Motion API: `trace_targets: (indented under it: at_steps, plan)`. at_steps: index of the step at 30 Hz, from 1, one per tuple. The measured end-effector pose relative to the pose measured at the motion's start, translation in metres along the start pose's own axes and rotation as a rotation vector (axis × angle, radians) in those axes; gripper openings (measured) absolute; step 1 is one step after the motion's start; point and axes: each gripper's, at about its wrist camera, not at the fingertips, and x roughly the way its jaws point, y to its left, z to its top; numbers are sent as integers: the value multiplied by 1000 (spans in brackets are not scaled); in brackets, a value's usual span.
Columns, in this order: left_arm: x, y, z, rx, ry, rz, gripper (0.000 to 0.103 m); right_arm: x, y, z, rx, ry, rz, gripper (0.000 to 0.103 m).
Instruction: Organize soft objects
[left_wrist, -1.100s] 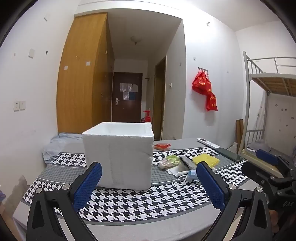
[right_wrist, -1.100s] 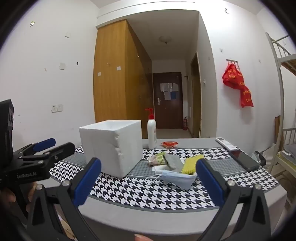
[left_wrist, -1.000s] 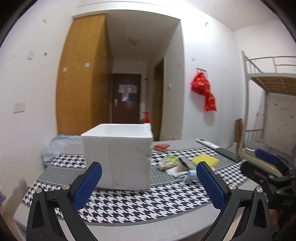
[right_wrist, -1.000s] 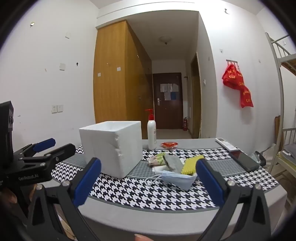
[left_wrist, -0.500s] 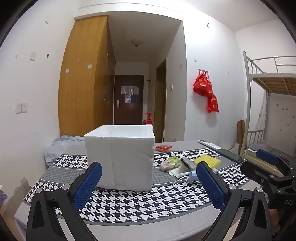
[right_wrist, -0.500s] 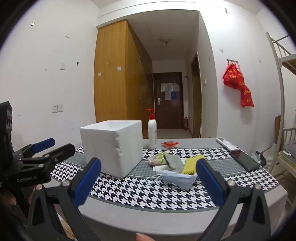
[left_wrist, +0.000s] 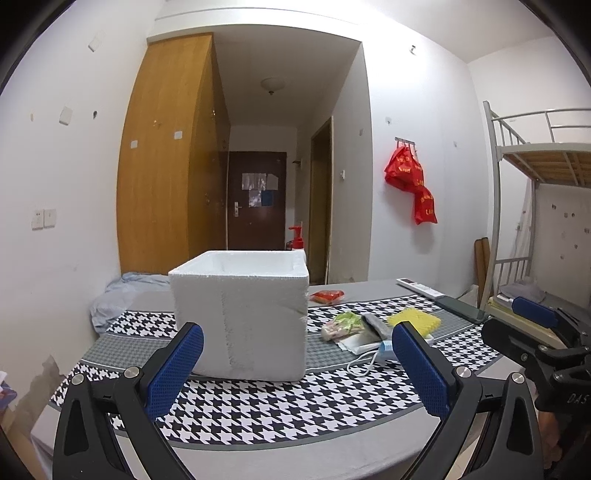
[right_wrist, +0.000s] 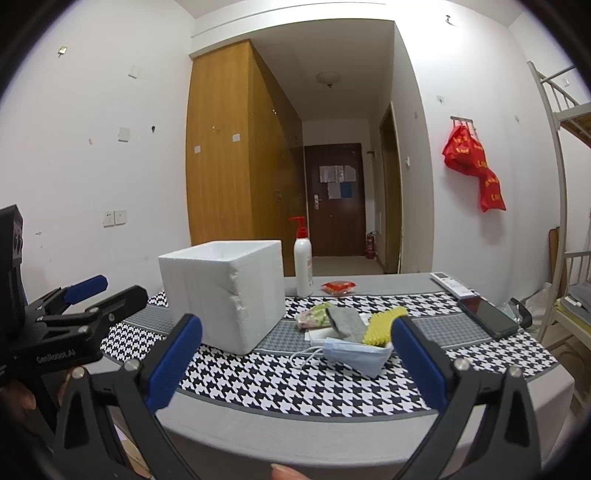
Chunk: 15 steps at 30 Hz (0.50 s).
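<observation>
White foam box (right_wrist: 225, 295) standing open-topped on the houndstooth-covered surface (right_wrist: 280, 380), thick-walled, with a chipped corner edge. Behind it, upright white pump bottle (right_wrist: 303, 264) with red pump; flat red packet (right_wrist: 338, 286) just beside that. Toward the right edge, white remote (right_wrist: 451, 283) and dark phone (right_wrist: 487, 317), well apart from the box.

Right of the box, loose heap of soft things: pale blue pleated face mask (right_wrist: 354, 354) nearest, white ear loop trailing on the cloth; ridged yellow sponge (right_wrist: 384, 325) propped tilted behind it; grey felt-like piece (right_wrist: 345, 323) leaning alongside; crumpled green-and-pink item (right_wrist: 314, 314) at the back left. Nothing between heap and grippers.

Left gripper (left_wrist: 297, 360) held short of the surface, blue textured pads wide apart, empty, facing the box. Right gripper (right_wrist: 295, 349) likewise spread wide, empty, facing the heap.
</observation>
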Motion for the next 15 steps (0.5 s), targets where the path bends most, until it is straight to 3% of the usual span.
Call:
trace_targets:
  at_steps: [15]
  plan:
    - [0, 5, 0, -17, 4, 3, 102, -2, 0, 1, -3, -7, 1, 103]
